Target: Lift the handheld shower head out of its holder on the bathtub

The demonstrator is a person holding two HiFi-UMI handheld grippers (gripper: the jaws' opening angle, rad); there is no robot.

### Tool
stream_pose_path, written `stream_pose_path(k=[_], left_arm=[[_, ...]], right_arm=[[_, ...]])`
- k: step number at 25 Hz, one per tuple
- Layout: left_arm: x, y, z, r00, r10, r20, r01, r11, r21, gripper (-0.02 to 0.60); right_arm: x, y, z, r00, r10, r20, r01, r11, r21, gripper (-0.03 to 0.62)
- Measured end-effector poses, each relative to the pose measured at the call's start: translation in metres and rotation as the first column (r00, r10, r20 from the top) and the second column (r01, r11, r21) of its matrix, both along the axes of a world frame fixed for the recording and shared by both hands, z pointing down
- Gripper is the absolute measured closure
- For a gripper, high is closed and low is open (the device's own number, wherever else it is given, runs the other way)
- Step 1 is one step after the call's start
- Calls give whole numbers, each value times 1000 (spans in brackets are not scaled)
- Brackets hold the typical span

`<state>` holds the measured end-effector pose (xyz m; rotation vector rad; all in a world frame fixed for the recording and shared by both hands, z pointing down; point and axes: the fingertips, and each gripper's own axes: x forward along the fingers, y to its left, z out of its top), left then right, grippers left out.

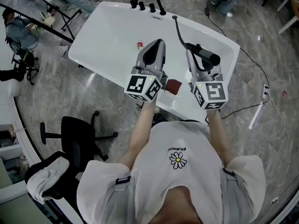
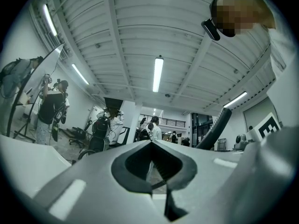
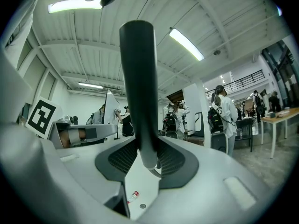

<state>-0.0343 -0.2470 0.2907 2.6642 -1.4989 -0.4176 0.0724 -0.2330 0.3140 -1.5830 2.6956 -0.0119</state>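
Right tongs (image 3: 148,149) clenched on the handheld shower head (image 3: 138,87). Pads bite the lower end of the handle, just above the paler collar where the hose (image 1: 178,31) joins. In the right gripper view the handle stands straight up toward 12 o'clock. Left tongs (image 2: 152,144) closed tip to tip with nothing between them, parked at 9 o'clock of the right pair and apart from the handle. Head view: the head lies across the right tongs over the near right part of the bathtub (image 1: 112,36). The hose runs from it toward 11 o'clock to the far rim and meets it just at 3 o'clock of the black faucet (image 1: 148,1). My read: head is already out of its holder, so the lift looks done or in its last bit. Can't make out the holder itself, only where the hose meets the rim. Next move calls for a firm hold, clearance from the rim, and no pull past the hose slack; the hose bows gently, so I'd guess some slack is left. The thing itself: dark matte round bar, slim, smooth, even section; spray face not visible in any view. A smooth round handle could twist in the pads if the hose drags. Also there: small red-capped bottle (image 1: 139,45) in the basin at 9 o'clock of the left tips, and a dark red patch (image 1: 174,85) on the near rim between the marker cubes; can't tell what it is.
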Motion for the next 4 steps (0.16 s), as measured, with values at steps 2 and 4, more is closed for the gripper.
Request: stream_pose_path(k=[2,4], left_arm=[[3,0,2,1000,3,2,-3,1000,0,581],[4,0,3,1000,6,4,-5,1000,-1,581]], right_arm=[[2,0,1,1000,3,2,-3,1000,0,443],[4,-1,3,1000,7,6,-7,1000,-1,444]])
